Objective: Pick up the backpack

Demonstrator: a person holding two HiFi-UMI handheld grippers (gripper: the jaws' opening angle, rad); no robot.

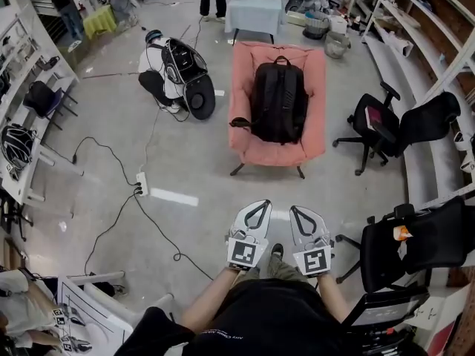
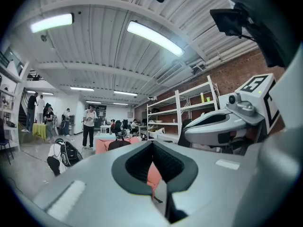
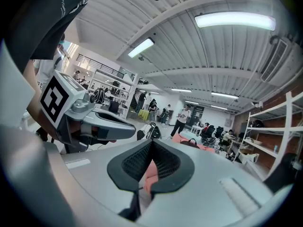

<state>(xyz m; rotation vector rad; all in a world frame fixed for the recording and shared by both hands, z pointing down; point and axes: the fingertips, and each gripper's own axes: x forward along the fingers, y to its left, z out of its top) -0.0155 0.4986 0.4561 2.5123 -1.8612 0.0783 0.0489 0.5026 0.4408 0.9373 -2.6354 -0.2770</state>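
A black backpack point(image 1: 278, 101) lies upright against the back of a pink armchair point(image 1: 315, 136) in the middle of the head view, straps toward the left arm. Both grippers hang side by side in front of the person, well short of the chair: left gripper point(image 1: 257, 205) and right gripper point(image 1: 299, 211), jaws closed and empty. In the left gripper view the backpack point(image 2: 119, 144) peeks over the shut jaws, with the pink chair point(image 2: 101, 144) behind. The right gripper view shows the backpack point(image 3: 191, 143) and the chair point(image 3: 176, 139) above its own shut jaws.
A person crouches with another black backpack point(image 1: 182, 61) left of the armchair. Black office chairs point(image 1: 386, 124) stand to the right, one point(image 1: 397, 247) close by my right side. A power strip point(image 1: 140, 184) and cables lie on the floor at left. Shelving point(image 1: 430, 58) lines the right wall.
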